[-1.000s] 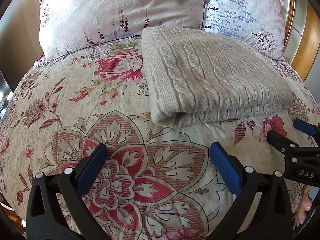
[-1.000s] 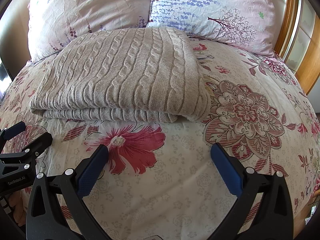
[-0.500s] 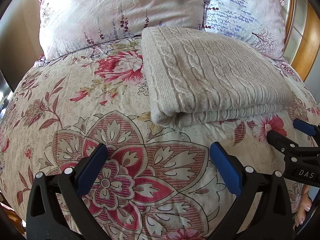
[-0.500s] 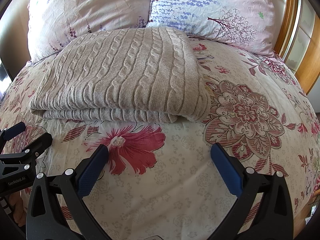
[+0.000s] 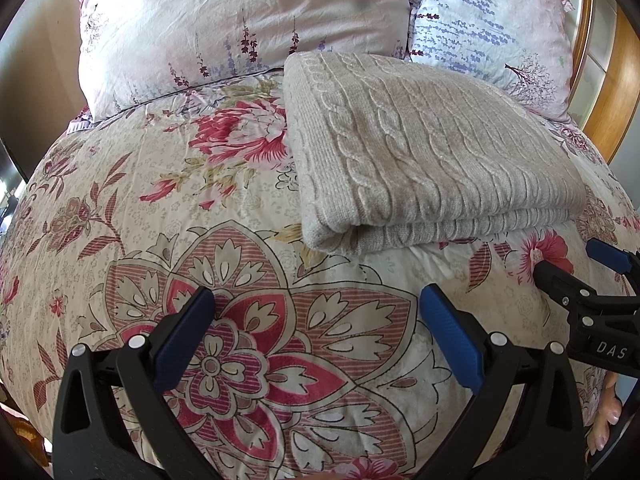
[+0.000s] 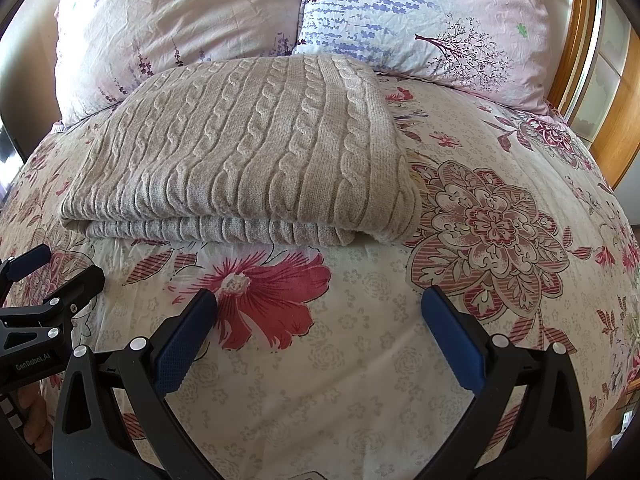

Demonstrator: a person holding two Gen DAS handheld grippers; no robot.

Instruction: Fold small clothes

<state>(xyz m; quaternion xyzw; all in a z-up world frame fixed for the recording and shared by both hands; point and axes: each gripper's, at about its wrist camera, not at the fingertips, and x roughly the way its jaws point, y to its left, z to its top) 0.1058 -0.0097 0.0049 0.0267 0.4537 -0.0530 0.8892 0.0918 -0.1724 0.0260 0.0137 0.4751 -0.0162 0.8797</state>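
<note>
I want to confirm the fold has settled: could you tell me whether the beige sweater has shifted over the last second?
No. The folded cable-knit sweater keeps the same place against the red flower print on the duvet.

Folded sweater (image 5: 420, 152) lies on the bedspread (image 5: 200, 240), its far edge touching two pillows (image 6: 180, 24) set side by side behind it at the head of the bed; a wooden frame (image 6: 616, 120) stands to the right. Left gripper (image 5: 316, 332) hovers over the bedspread before the sweater's left near corner, apart from it. Right gripper (image 6: 320, 332) hovers before the sweater's right near corner, likewise apart. The two grippers sit side by side, near each other.
</note>
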